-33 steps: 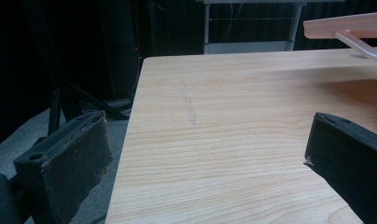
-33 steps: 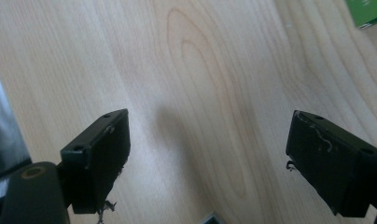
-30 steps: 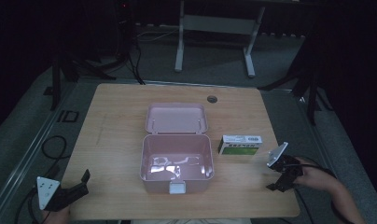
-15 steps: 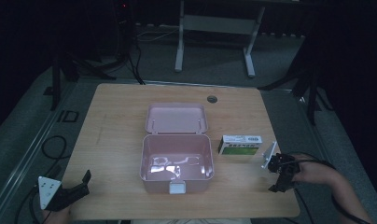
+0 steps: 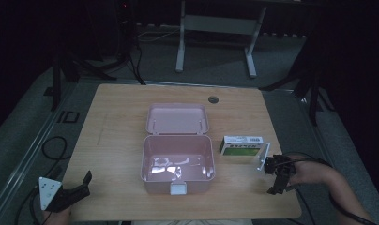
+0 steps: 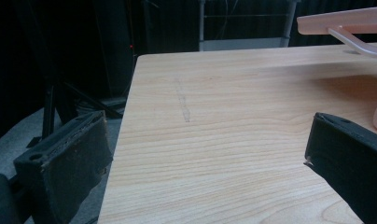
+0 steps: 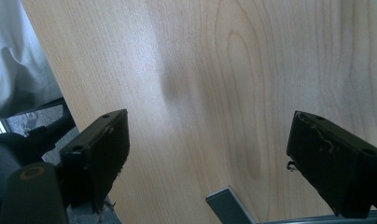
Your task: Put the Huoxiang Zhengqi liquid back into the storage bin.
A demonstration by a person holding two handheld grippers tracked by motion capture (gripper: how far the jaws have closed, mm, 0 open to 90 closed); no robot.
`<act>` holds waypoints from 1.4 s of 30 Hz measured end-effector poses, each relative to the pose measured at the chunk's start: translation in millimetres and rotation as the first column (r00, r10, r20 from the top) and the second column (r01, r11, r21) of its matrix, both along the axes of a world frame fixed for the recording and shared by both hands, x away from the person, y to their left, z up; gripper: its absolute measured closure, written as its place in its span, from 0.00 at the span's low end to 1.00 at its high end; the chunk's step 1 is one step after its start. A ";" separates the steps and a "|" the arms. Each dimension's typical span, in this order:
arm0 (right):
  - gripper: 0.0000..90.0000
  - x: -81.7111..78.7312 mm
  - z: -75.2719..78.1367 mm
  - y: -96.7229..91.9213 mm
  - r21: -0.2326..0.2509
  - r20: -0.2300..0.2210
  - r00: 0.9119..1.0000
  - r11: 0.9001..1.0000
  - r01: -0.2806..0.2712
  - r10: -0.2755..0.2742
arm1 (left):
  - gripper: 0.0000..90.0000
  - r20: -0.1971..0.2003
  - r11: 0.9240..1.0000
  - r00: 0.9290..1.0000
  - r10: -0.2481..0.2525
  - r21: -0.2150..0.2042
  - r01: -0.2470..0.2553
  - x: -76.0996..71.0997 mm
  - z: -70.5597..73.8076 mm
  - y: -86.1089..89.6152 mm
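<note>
A pink box (image 5: 177,161) is sitting open at the middle of the wooden table (image 5: 112,131), its lid (image 5: 177,117) lying back flat toward the far edge and its white latch (image 5: 180,188) facing the person's side; something pale and shiny is lying on its floor, too blurred to name. Just to the right of the box, a small green and white carton (image 5: 242,145) is lying flat, where it lay a second ago. The right gripper (image 5: 277,180) is the one that is changing: a second ago it was sitting further right with its grey plate lifted, and it is now sitting closer in, just below and right of the carton, tilted so that its grey plate (image 5: 262,156) is nearly touching the carton's right end. In the right gripper view its jaws are standing wide apart with nothing between them, pointing down at bare wood near the table's near edge. The left gripper (image 5: 79,188) is resting at the near left corner much as before, its jaws also spread and empty in the left gripper view, straddling the table's left edge, with the box's raised lid (image 6: 345,23) showing at the upper right.
</note>
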State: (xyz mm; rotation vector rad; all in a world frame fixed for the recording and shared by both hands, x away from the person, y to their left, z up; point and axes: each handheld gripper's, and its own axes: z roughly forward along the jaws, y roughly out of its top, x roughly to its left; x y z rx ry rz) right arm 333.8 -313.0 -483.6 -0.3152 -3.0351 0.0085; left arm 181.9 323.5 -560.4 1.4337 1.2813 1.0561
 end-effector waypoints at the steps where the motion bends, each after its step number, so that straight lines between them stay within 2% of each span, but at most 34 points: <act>1: 0.14 0.3 0.1 1.5 -0.005 0.001 1.000 1.000 -0.005 0.005 | 0.00 0.001 1.000 1.000 0.000 -0.001 0.000 0.0 0.0 -0.1; 12: 0.14 2.1 -0.4 18.3 -0.017 0.000 0.999 0.999 -0.051 0.051 | 0.00 -0.001 1.000 1.000 -0.005 -0.004 0.005 -0.2 0.2 -0.1; 19: 0.14 1.7 4.3 33.4 0.009 0.021 0.996 0.996 -0.085 0.085 | 0.00 -0.002 1.000 1.000 -0.006 -0.002 0.006 0.1 0.1 -0.2; 31: 0.15 2.2 5.1 53.7 0.016 0.019 0.991 0.991 -0.132 0.132 | 0.00 -0.003 1.000 1.000 -0.008 -0.005 0.008 0.0 0.2 -0.1; 32: 0.15 1.4 7.0 60.0 0.022 0.024 0.989 0.989 -0.148 0.148 | 0.00 -0.004 1.000 1.000 -0.009 -0.004 0.009 0.0 0.2 0.0; 36: 0.16 2.5 8.0 68.0 0.009 0.037 0.987 0.988 -0.155 0.155 | 0.00 -0.005 1.000 1.000 -0.012 -0.004 0.012 0.3 0.0 0.0; 42: 0.15 4.6 6.3 77.8 0.007 0.021 0.987 0.987 -0.162 0.162 | 0.00 -0.005 1.000 1.000 -0.013 -0.006 0.013 0.3 0.0 0.1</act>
